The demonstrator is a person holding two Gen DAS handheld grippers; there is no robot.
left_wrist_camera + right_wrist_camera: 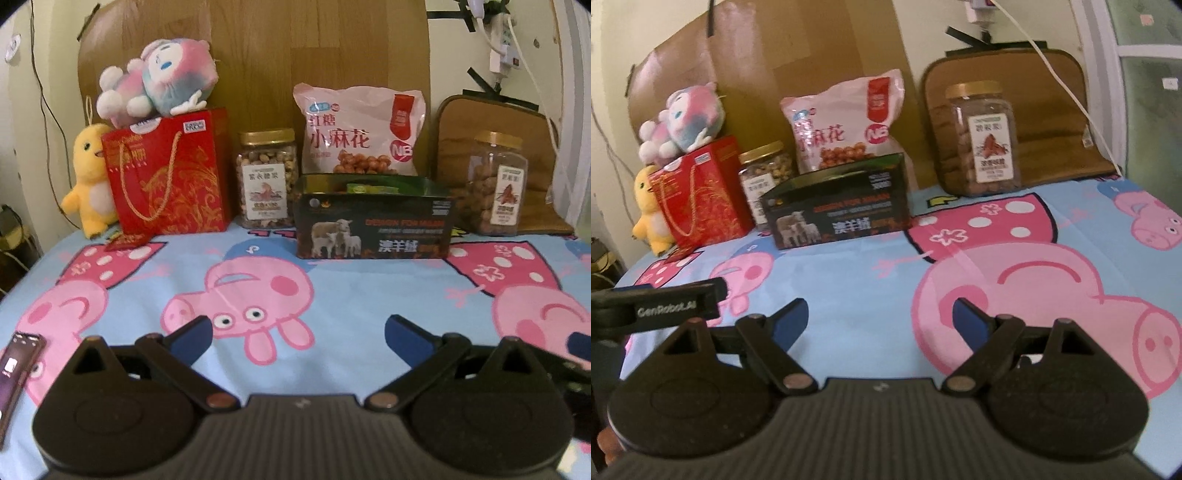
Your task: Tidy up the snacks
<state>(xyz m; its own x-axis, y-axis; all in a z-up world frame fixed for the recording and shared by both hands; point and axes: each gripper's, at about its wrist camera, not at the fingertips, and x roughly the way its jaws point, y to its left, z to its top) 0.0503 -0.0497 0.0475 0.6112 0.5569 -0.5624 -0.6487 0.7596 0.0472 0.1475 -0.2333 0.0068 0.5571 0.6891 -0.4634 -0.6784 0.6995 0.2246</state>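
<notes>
Along the back of the cloth [266,258] stand the snacks: a nut jar [266,177] beside the red gift bag [166,173], a pink pouch [360,133] leaning upright behind the open dark box [373,229], and a second jar [496,184] well apart to the right, against a brown cushion [495,118]. Both tools hover low over the cloth, well short of that row; the left gripper [299,332] and the right gripper [879,317] each have their jaws spread wide and hold nothing. I judge the 2 jars to be the heaviest pieces: rigid clear plastic, smooth and likely slippery, so best taken across the flat labelled sides at mid-height, below the gold lids. The pouch looks light, soft and crinkly, its contents probably brittle; a pinch on the top seam or upper corner should spare them from crushing. The box seems to be stiff card with thin walls, already holding something green [373,189], and would likely flex if squeezed across its open top.
</notes>
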